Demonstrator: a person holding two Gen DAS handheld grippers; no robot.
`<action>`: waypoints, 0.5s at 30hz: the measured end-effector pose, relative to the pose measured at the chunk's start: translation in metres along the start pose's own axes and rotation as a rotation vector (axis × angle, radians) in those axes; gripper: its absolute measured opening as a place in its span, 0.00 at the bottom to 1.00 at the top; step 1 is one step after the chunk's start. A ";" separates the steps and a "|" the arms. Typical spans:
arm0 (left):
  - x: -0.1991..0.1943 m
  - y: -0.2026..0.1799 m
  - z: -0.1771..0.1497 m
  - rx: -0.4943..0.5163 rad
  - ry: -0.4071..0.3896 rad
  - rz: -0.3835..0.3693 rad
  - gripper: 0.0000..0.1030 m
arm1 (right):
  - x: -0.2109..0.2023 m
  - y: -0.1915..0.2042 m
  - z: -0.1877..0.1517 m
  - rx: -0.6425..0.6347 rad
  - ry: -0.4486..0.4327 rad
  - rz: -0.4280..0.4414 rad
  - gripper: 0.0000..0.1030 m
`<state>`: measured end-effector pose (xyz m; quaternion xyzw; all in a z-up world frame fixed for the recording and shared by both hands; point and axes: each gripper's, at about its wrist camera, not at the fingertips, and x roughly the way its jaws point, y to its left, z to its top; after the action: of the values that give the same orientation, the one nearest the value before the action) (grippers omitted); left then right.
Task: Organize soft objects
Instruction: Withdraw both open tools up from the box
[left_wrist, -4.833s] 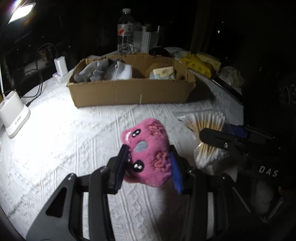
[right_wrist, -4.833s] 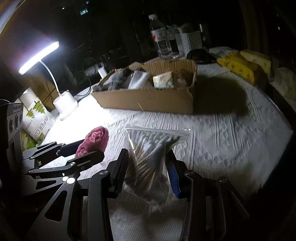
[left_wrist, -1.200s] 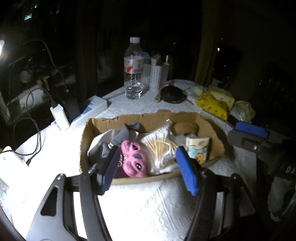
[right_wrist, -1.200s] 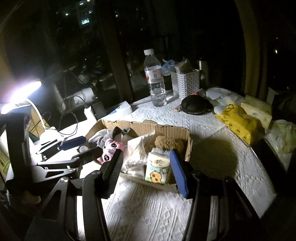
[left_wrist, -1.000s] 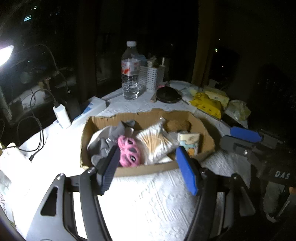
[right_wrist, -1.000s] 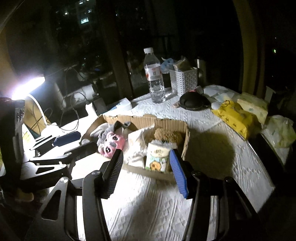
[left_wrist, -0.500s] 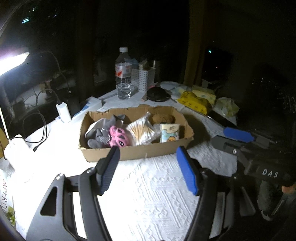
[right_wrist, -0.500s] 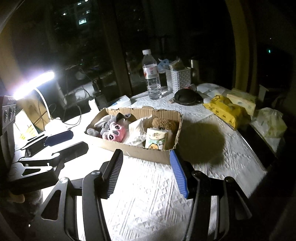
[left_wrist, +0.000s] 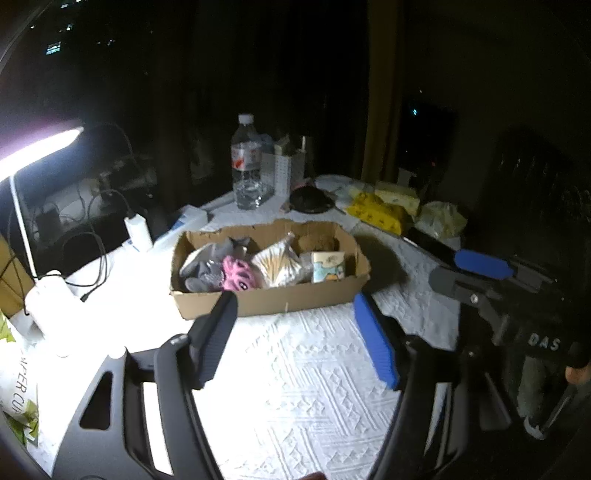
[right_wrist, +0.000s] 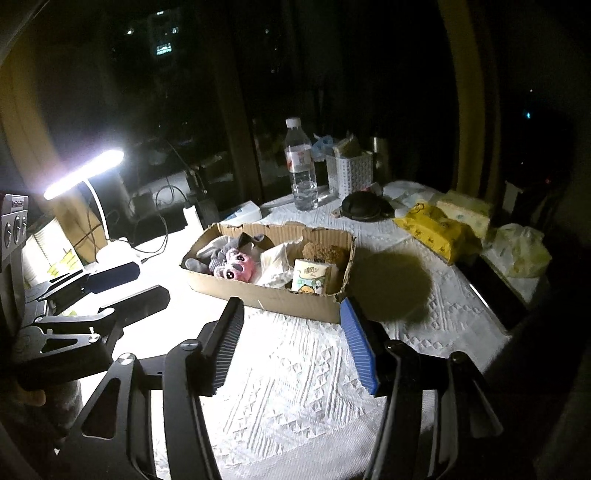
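Note:
A cardboard box (left_wrist: 280, 299) (right_wrist: 266, 295) stands on the white tablecloth. In it lie grey soft items (left_wrist: 205, 269) (right_wrist: 221, 251), a pink plush toy (left_wrist: 238, 275) (right_wrist: 236, 267), a bag of cotton swabs (left_wrist: 277, 260) (right_wrist: 275, 266), a tissue pack (left_wrist: 328, 266) (right_wrist: 310, 280) and a brown plush (left_wrist: 319, 242) (right_wrist: 325, 253). My left gripper (left_wrist: 295, 306) is open and empty, held back from the box's near side. My right gripper (right_wrist: 290, 310) is open and empty, also short of the box. Each gripper shows in the other's view, the right (left_wrist: 476, 273) and the left (right_wrist: 122, 288).
A lit desk lamp (right_wrist: 85, 173) (left_wrist: 37, 147) stands at the left with cables and a charger (left_wrist: 136, 229). Behind the box are a water bottle (left_wrist: 245, 173) (right_wrist: 301, 166), a white basket (right_wrist: 351, 171), a black pouch (right_wrist: 364, 206) and yellow tissue packs (right_wrist: 436, 229) (left_wrist: 375, 212). The table edge falls off at the right.
Both grippers let go of the pink plush and the swab bag, which now lie in the box. Both have since drawn back and up from the box, staying open.

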<state>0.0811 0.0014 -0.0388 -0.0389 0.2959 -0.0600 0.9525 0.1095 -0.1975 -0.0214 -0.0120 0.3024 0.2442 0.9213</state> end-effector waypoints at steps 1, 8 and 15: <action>-0.003 0.001 0.001 -0.003 -0.007 0.000 0.73 | -0.003 0.001 0.001 -0.002 -0.006 -0.002 0.64; -0.021 0.002 0.011 -0.009 -0.048 0.025 0.85 | -0.023 0.010 0.010 -0.023 -0.056 -0.035 0.65; -0.036 0.001 0.028 -0.016 -0.099 0.058 0.90 | -0.039 0.014 0.022 -0.033 -0.097 -0.074 0.65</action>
<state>0.0677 0.0089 0.0046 -0.0409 0.2500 -0.0281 0.9670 0.0880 -0.1980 0.0200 -0.0265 0.2525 0.2155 0.9429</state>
